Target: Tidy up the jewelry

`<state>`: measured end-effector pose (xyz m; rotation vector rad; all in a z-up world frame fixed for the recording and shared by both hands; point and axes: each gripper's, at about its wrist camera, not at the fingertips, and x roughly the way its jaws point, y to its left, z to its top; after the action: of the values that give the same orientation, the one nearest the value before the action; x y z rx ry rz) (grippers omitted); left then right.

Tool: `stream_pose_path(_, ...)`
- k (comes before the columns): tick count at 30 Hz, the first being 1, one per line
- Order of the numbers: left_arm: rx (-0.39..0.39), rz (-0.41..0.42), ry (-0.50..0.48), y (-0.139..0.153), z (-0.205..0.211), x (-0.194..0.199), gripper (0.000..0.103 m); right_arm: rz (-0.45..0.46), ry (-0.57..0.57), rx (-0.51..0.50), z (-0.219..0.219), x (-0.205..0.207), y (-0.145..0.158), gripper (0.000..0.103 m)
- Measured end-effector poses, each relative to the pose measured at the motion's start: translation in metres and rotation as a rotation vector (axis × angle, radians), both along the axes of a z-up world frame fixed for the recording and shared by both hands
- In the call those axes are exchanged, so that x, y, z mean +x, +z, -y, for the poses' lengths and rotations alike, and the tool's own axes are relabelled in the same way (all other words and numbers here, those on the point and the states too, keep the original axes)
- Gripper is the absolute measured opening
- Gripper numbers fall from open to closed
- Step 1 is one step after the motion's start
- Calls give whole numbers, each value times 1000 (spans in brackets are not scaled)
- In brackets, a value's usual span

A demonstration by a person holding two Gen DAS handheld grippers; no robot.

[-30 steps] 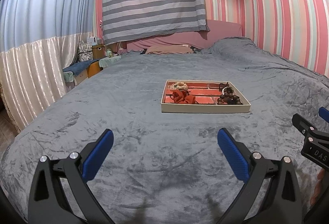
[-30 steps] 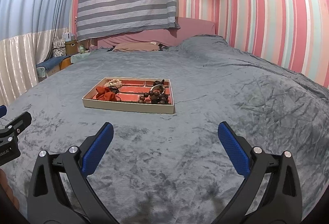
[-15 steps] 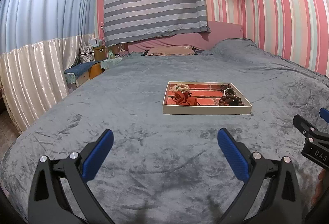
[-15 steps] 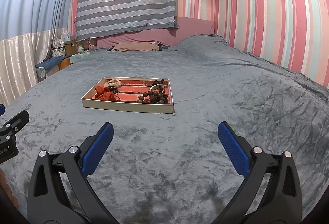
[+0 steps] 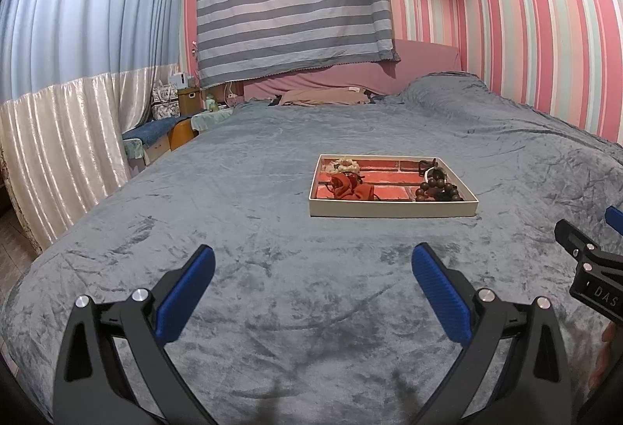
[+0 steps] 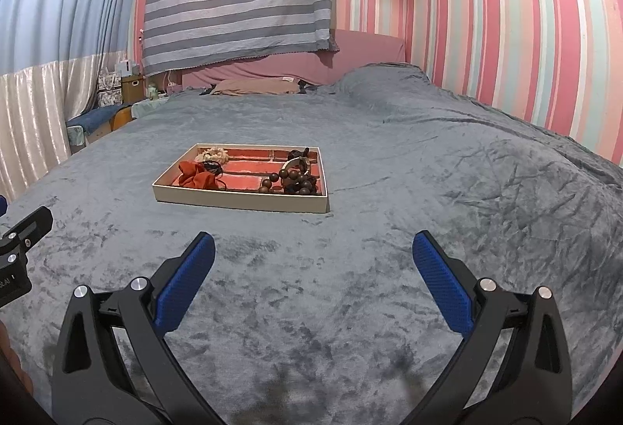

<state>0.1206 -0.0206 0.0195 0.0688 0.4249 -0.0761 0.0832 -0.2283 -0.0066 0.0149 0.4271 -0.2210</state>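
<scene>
Left wrist view: left gripper [image 5: 311,269], jaws apart, empty, above the blanket [image 5: 233,191].
Right gripper [image 6: 313,261]: jaws apart, empty.
Tray [image 6: 241,197]: on the blanket, ahead of both grippers, well apart.
Beads [image 6: 294,181]: tray's right end.
Red scrunchie [image 6: 196,177]: tray's left end.

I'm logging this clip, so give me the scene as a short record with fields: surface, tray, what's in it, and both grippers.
surface: grey blanket on a bed
tray: shallow beige tray, red lining, flat on the blanket
left side of tray: red scrunchie, cream scrunchie
right side of tray: dark wooden beads
left gripper: open, empty, short of the tray
right gripper: open, empty, short of the tray
</scene>
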Motion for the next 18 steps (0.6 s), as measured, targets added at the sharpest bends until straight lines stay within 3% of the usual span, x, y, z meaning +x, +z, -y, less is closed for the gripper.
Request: stream_pose_path(18, 1, -3, 0, -1, 0, 0, 99, -8, 1, 6, 1, 0, -2, 99)
